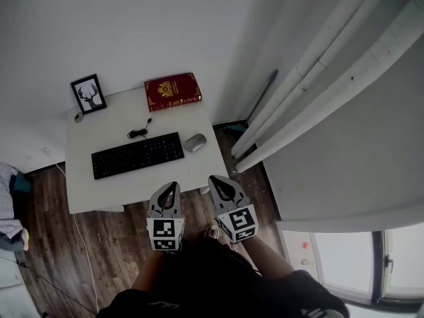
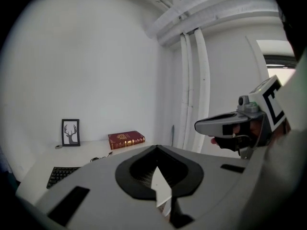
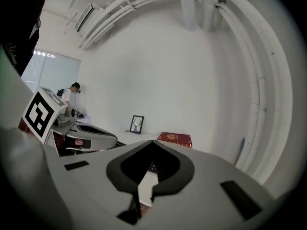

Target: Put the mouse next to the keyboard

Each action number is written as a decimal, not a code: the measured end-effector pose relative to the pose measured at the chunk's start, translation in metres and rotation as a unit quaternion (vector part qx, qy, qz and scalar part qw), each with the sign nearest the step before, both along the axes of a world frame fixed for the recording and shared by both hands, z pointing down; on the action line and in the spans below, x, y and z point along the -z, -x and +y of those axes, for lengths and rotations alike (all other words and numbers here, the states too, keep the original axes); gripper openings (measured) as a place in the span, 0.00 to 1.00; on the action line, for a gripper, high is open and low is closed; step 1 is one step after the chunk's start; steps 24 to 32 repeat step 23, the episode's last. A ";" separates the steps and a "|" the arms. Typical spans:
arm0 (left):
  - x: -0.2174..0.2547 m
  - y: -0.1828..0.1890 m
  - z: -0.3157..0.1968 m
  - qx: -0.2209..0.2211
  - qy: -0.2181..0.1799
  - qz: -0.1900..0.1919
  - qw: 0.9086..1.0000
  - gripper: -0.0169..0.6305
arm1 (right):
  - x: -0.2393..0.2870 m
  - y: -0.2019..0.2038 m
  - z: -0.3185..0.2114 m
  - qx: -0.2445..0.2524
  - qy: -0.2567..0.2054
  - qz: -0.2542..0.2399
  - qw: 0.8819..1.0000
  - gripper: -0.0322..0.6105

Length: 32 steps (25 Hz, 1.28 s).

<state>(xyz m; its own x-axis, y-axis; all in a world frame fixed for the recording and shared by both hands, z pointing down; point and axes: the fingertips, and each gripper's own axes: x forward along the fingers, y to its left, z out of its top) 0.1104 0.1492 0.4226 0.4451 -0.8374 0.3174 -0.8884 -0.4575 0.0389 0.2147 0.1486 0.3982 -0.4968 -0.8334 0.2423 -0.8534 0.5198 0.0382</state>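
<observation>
A grey mouse [image 1: 195, 142] lies on the white desk [image 1: 119, 184] just off the right end of the black keyboard [image 1: 137, 154]. My left gripper [image 1: 170, 187] and right gripper [image 1: 218, 181] hang side by side over the desk's near edge, both shut and empty, well short of the mouse. In the left gripper view the keyboard [image 2: 60, 174] shows at lower left and the right gripper [image 2: 199, 125] at the right. The right gripper view has the left gripper [image 3: 114, 140] at its left. The mouse is hidden in both gripper views.
A red book [image 1: 172, 91] and a framed deer picture [image 1: 89, 93] stand at the desk's back, with a small round object [image 1: 78, 117] beside the frame. The keyboard's cable [image 1: 140, 131] coils behind it. White pipes [image 1: 318, 78] run at the right. Wooden floor [image 1: 46, 224] lies below.
</observation>
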 end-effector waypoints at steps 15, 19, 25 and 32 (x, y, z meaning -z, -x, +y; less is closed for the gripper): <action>0.001 -0.037 0.003 -0.014 0.003 -0.012 1.000 0.03 | -0.002 -0.020 0.008 0.025 -0.008 0.019 0.999 0.08; 0.000 -0.043 0.005 -0.025 0.004 -0.017 1.000 0.03 | -0.007 -0.025 0.011 0.020 -0.001 0.021 1.000 0.08; -0.003 -0.044 0.005 -0.031 0.010 -0.025 0.999 0.03 | -0.008 -0.026 0.015 0.020 -0.002 0.022 1.000 0.08; -0.003 -0.044 0.005 -0.031 0.010 -0.025 0.999 0.03 | -0.008 -0.026 0.015 0.020 -0.002 0.022 1.000 0.08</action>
